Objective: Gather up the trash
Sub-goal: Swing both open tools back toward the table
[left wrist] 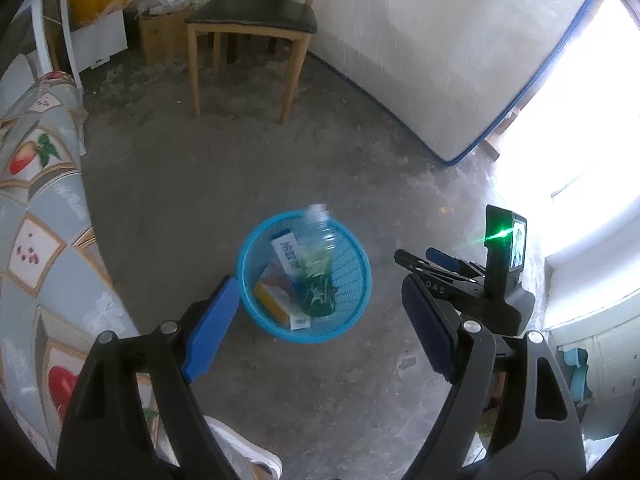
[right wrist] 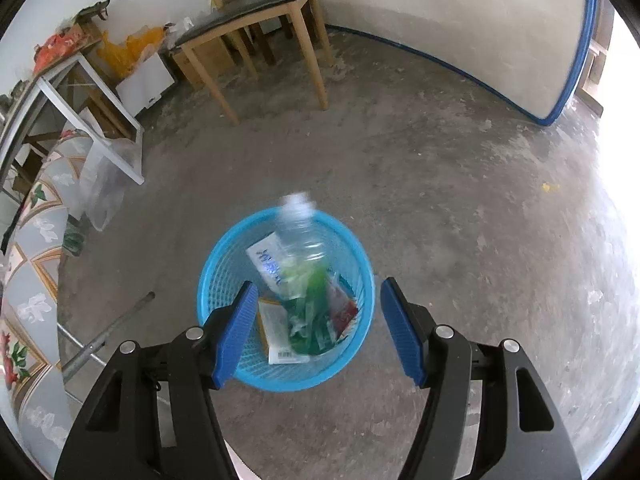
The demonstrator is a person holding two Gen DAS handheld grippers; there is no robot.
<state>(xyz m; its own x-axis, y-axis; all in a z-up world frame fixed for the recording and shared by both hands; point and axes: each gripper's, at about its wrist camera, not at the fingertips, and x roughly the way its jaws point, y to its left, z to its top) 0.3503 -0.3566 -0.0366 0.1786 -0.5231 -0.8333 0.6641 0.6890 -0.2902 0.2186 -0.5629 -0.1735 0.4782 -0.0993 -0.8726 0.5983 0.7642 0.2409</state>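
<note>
Blue mesh bin (right wrist: 224,280) on floor, holding cartons and a blurred plastic bottle (right wrist: 304,264) apparently dropping in; right claw (right wrist: 316,332) and left claw (left wrist: 316,328) wide, empty above it.

Left gripper (left wrist: 316,322): black plastic frame, two angled arms with triangular cut-outs, round silver screws at each pivot. Blue rubbery pads (left wrist: 210,328) on the inner faces, long and rectangular, the right-hand one darker in shade. Right gripper (right wrist: 316,330): same black build, same cut-outs, four silver screw heads, bright blue ribbed pads (right wrist: 236,334). Seen from the left wrist view, black body of the right gripper with pale lettering "DAS", an upright black module with a small lit screen (left wrist: 518,250) and a green light flare. White shoe (left wrist: 248,452) at the bottom edge.
</note>
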